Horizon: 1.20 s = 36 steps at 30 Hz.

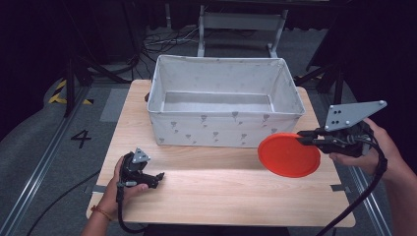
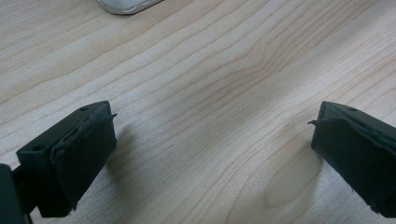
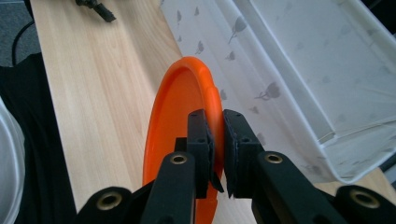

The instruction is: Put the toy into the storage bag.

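The right gripper [image 3: 218,135] has its jaws pinched narrow on the rim of an orange plastic plate [image 1: 289,155], holding it by one edge so that the disc hangs out in the air above the table's right side, just in front of the fabric storage bin's [image 1: 162,83] front right corner. In the right gripper view the plate [image 3: 180,121] stands nearly edge-on between the pads, with the bin's [image 3: 299,70] printed white wall close beside it. The grip is only on a thin lip, so the plate could pivot or slide out if the hand tilts or swings quickly; its far edge could also catch the bin's soft rim on the way over and fold the wall inward or knock the plate loose. The left gripper [image 1: 160,175] rests low near the wooden table's [image 1: 221,191] front left corner, jaws spread wide over bare wood [image 2: 210,93], holding nothing.
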Each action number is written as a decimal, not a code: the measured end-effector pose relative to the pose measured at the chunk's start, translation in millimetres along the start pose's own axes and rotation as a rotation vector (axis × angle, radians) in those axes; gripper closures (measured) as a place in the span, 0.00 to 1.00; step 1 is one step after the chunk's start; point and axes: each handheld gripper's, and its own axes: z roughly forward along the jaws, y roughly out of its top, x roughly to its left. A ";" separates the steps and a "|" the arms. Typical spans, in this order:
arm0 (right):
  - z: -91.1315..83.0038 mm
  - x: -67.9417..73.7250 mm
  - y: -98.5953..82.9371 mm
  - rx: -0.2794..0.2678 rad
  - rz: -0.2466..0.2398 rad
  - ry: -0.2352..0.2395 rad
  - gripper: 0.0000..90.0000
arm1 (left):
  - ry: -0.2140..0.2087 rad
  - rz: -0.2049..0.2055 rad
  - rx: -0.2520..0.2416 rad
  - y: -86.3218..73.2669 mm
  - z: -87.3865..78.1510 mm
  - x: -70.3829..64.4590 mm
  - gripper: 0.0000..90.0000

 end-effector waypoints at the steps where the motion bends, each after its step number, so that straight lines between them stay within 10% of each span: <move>1: -1.8 -1.4 2.0 -0.001 0.000 -0.001 0.92 | 0.000 0.000 0.000 0.0 0.0 0.0 0.00; 19: -9.9 -22.8 14.6 0.013 0.000 -0.006 0.92 | -0.001 -0.002 0.000 0.0 0.1 -0.1 0.00; 36: -40.0 -74.1 62.5 -0.022 0.020 -0.129 0.92 | -0.003 0.004 0.002 -0.1 -0.2 0.4 0.00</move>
